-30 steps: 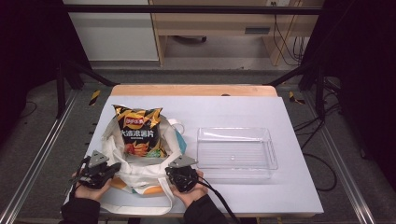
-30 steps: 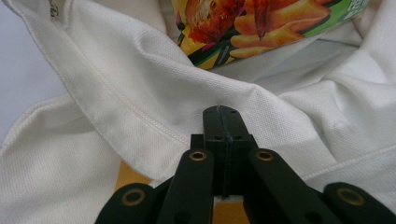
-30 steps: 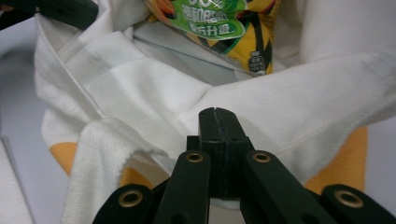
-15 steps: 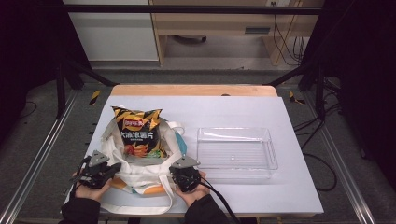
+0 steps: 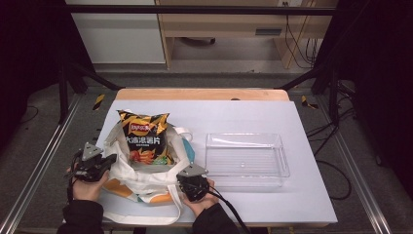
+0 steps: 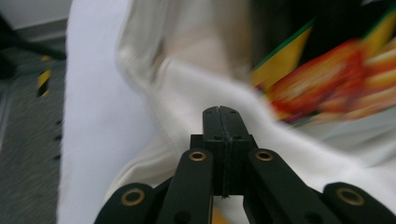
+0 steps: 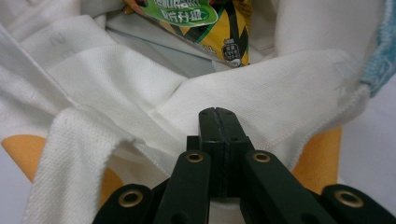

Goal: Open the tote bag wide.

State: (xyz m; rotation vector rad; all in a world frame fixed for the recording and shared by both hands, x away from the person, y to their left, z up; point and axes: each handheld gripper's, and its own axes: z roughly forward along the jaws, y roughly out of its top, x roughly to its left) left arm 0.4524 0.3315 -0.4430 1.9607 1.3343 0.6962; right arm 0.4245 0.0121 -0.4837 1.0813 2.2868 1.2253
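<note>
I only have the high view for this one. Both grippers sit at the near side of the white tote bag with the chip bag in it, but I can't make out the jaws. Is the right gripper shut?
Observer: Yes. In the right gripper view the right gripper has its jaws pressed together, with the tips at a fold of the tote bag near its rim. I cannot tell whether any thin cloth is caught between them.
Operator: And the left one?
Observer: The left gripper is shut too. Its tips are at the bag's white cloth, and the chip bag is just beyond, though that picture is blurred.
</note>
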